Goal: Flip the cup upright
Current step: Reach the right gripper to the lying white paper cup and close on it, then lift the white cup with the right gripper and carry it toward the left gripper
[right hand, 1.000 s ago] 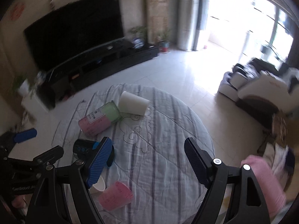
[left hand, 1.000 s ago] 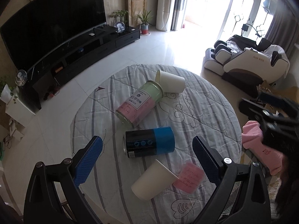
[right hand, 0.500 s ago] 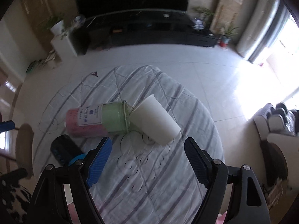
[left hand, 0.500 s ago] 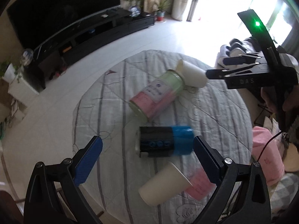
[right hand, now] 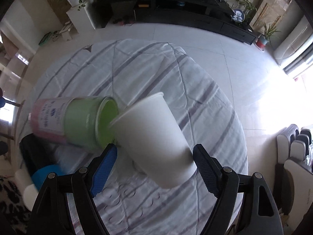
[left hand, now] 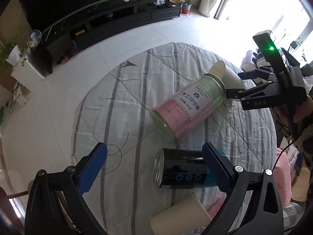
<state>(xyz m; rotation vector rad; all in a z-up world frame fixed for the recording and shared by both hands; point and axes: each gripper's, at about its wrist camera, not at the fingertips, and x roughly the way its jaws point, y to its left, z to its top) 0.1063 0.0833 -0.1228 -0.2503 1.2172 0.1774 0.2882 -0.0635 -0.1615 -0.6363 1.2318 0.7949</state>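
Note:
A white paper cup (right hand: 154,137) lies on its side on the round table, its base end touching the mouth of a green-and-pink jar (right hand: 76,123). My right gripper (right hand: 154,160) is open, its fingers on either side of the cup's wide end, apart from it. In the left wrist view this cup (left hand: 227,74) shows at the far right with the right gripper (left hand: 237,85) at it. My left gripper (left hand: 154,166) is open above the table's near side. A second white cup (left hand: 180,215) lies on its side below it.
A black-and-blue can (left hand: 182,172) lies on its side by my left gripper's right finger. The green-and-pink jar (left hand: 187,109) lies in the middle of the striped tablecloth (left hand: 117,105). A pink item (left hand: 217,207) lies beside the near cup. A TV cabinet (left hand: 117,21) stands beyond the table.
My right gripper has moved down and forward to the far white cup, which now sits between its fingers. My left gripper has shifted left and closer to the table.

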